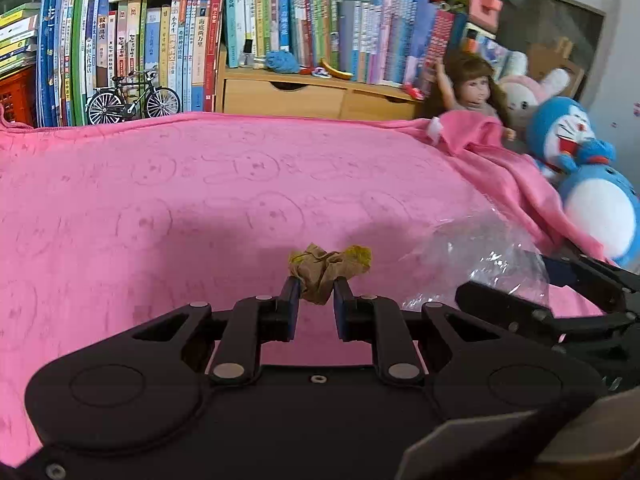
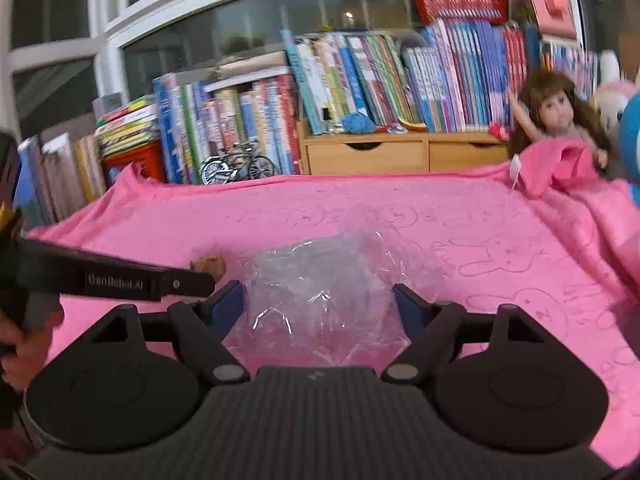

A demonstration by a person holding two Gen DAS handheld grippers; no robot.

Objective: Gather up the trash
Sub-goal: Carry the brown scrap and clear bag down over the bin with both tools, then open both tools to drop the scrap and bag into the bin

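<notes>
A crumpled brown paper wad [image 1: 326, 266] with yellow scraps is pinched between the blue pads of my left gripper [image 1: 316, 286], which is shut on it just above the pink cloth [image 1: 180, 208]. In the right wrist view the same wad [image 2: 209, 266] shows at the tip of the left gripper [image 2: 202, 278]. My right gripper [image 2: 318, 294] stands wide with a puffy clear plastic bag [image 2: 332, 264] filling the gap, both pads pressing on its sides. From the left wrist view the bag [image 1: 480, 252] and the right gripper [image 1: 536, 280] sit just to the right.
Rows of books [image 1: 160, 48] and a wooden drawer unit [image 1: 304, 96] stand behind the cloth, with a model bicycle [image 1: 132, 100]. A doll [image 1: 472, 88], a pink plush rabbit [image 1: 528, 88] and a blue plush toy [image 1: 588, 184] crowd the right side. A hand [image 2: 20, 344] holds the left gripper.
</notes>
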